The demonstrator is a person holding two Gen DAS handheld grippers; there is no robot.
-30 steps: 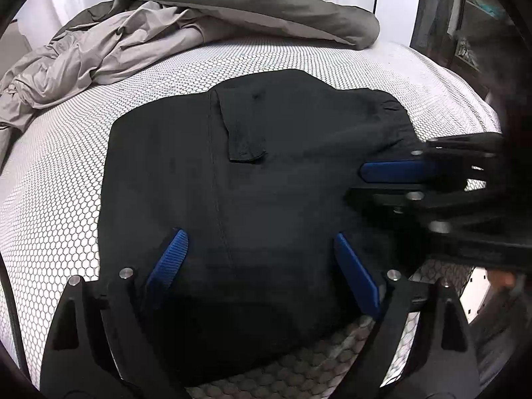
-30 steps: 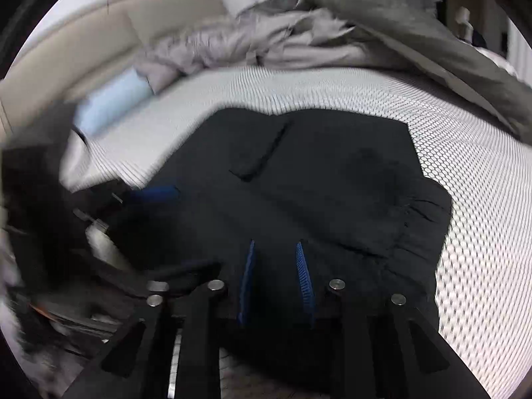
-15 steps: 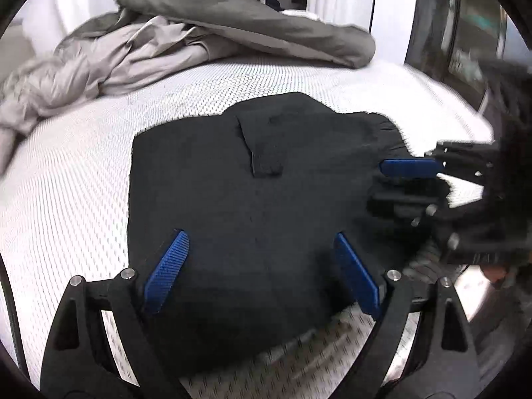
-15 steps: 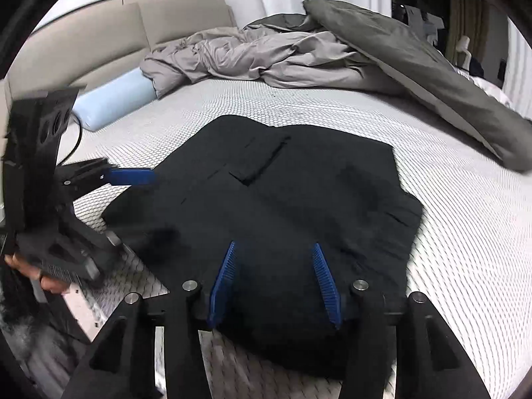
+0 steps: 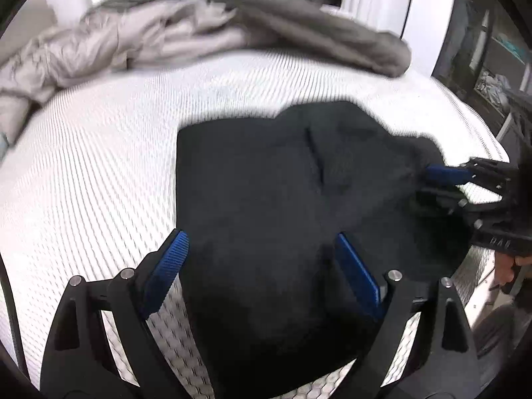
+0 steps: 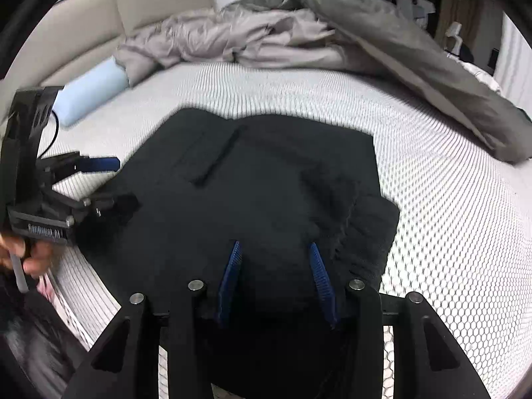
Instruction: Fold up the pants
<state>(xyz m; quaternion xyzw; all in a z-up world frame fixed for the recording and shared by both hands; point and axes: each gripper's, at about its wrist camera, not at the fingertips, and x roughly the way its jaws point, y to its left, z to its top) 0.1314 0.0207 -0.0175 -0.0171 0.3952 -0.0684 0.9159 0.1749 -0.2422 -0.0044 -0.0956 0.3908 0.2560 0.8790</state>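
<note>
I see the black pants [image 5: 282, 199] folded flat on the near part of the white mattress [image 5: 99, 166]. My left gripper [image 5: 262, 266] is wide apart over them, holding nothing. My right gripper [image 6: 276, 276] has just been opening; nothing is clamped between its fingers.

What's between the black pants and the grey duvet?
Only bare white mesh mattress between pants and duvet; right wrist view shows it.

grey duvet [image 6: 382, 43], blue pillow [image 6: 89, 94], white mattress [image 5: 99, 173]

Left claw [image 5: 261, 256] wide; right claw [image 6: 274, 259] half-spread, empty.
</note>
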